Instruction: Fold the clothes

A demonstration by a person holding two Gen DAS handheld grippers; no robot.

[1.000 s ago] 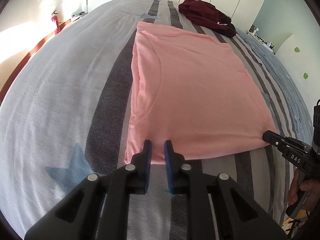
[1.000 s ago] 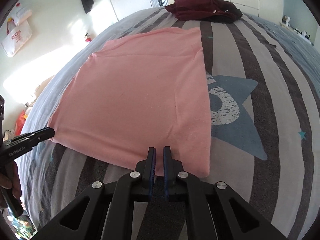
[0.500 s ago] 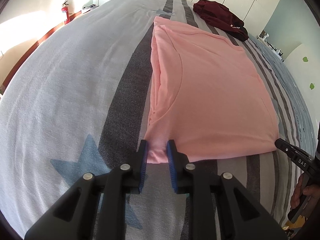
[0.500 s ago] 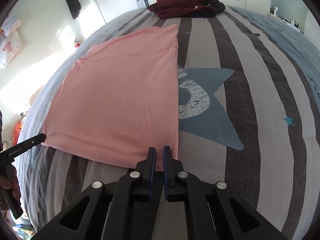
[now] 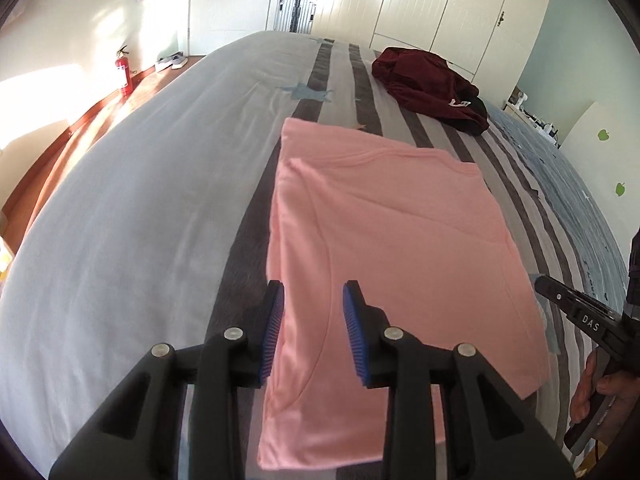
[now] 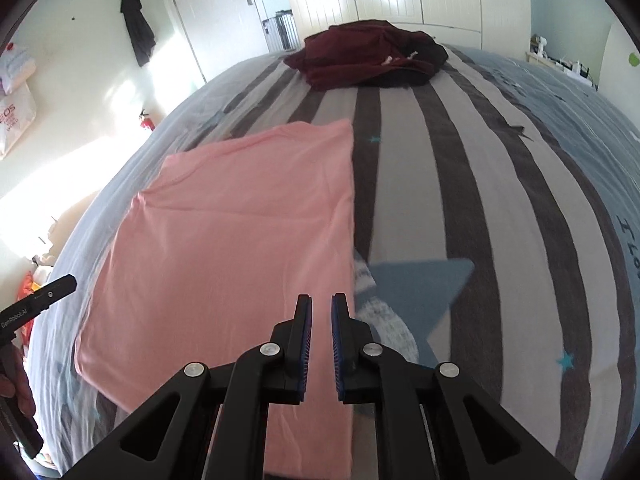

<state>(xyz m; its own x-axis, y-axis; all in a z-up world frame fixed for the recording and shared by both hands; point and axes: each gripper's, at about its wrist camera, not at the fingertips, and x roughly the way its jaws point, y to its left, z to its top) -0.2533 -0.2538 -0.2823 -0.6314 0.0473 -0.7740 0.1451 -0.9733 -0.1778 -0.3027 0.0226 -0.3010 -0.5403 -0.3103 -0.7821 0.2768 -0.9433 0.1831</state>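
Left wrist view first: my left hand-held gripper (image 5: 313, 330) has its blue pads apart above the near left edge of the pink T-shirt (image 5: 384, 240), nothing clamped. The shirt lies flat on the striped bed (image 5: 140, 220), sleeves tucked in so it's a tidy rectangle, probably ready for a crosswise fold. A second back these jaws sat close together just short of the hem; they've just been opening, and the hem now runs under them. The right hand-held gripper (image 5: 540, 282) pokes in beside the shirt's right edge.

Right wrist view: those pads are a narrow gap apart over the near right corner, gripping nothing (barely cracked open, really). Earlier they sat short of the hem. The maroon clothes pile (image 6: 368, 56) waits well apart at the far end.
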